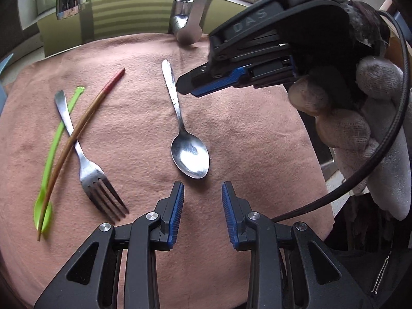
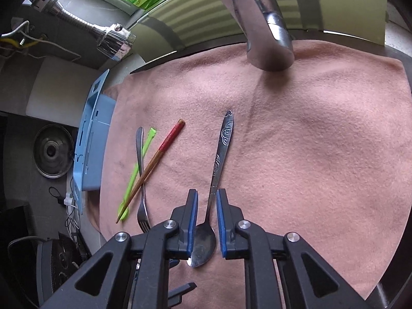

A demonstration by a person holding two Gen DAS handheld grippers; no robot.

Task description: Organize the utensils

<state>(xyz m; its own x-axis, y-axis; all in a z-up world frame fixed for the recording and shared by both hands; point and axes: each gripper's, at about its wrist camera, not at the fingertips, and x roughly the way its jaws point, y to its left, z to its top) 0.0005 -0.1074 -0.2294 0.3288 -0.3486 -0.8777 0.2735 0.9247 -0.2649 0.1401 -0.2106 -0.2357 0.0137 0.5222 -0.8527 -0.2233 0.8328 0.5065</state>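
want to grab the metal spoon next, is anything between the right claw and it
Nothing visible. The right claw is open with the spoon lying in line between its fingers on the pink cloth. The fork, chopstick and green spoon lie off to its left, apart from the spoon.

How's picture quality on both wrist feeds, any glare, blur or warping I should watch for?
Left wrist view: bright glare on the metal spoon bowl, green plastic spoon slightly smeared, fisheye bending the pink cloth edges. Right wrist view: daylight glints on the faucet; the spoon's embossed handle stays sharp.
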